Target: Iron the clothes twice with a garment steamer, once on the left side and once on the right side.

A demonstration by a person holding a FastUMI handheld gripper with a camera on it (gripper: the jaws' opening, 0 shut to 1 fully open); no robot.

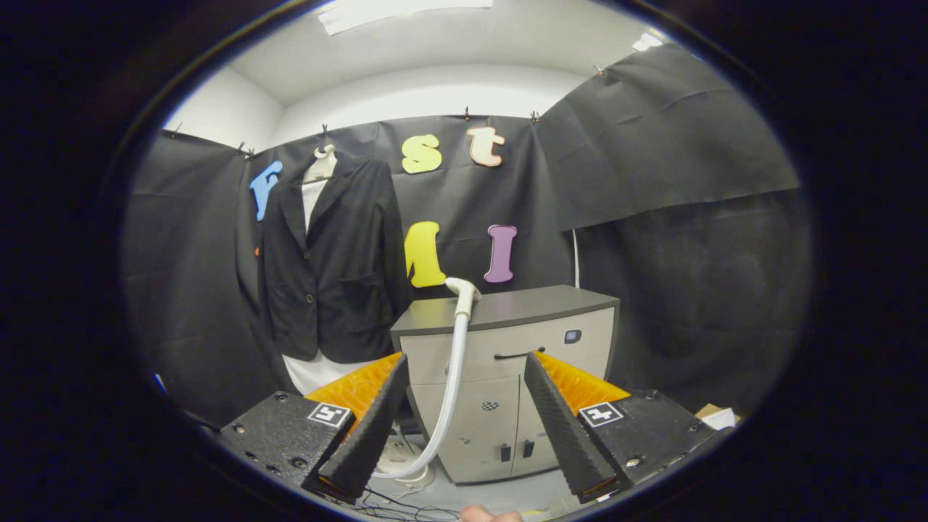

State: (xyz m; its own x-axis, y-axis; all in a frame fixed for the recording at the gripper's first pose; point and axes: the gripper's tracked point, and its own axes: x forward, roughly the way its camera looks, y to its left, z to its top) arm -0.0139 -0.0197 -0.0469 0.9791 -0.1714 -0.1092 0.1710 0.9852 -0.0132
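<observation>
I take the grey cabinet [507, 362] as my landmark. My gripper [464, 417] is held well before its front, with the jaws spread wide and grasping nothing; the two fingers [366, 428] are black, wedge-shaped and ribbed on their inner faces, with orange plastic behind them. Between the fingers there is free room, and through this gap I see the cabinet doors and the white hose [449, 391].

The steamer head [464, 290] is white and smooth, and it rests at the left part of the cabinet's dark top, near the front edge. Its hose hangs down in front of the cabinet's left door, curving to a white base [406, 464] on the floor [507, 496] near the cabinet's lower left corner.

The black jacket [330, 261] hangs on the wall to the left of the cabinet and higher than its top; it is of dark matte cloth, with lapels and a pocket, over a white garment [315, 373] which shows below its hem. The jacket's right edge comes just beside the cabinet's left corner. To the right of the cabinet the black cloth wall [689, 290] is plain, with open space before it.
</observation>
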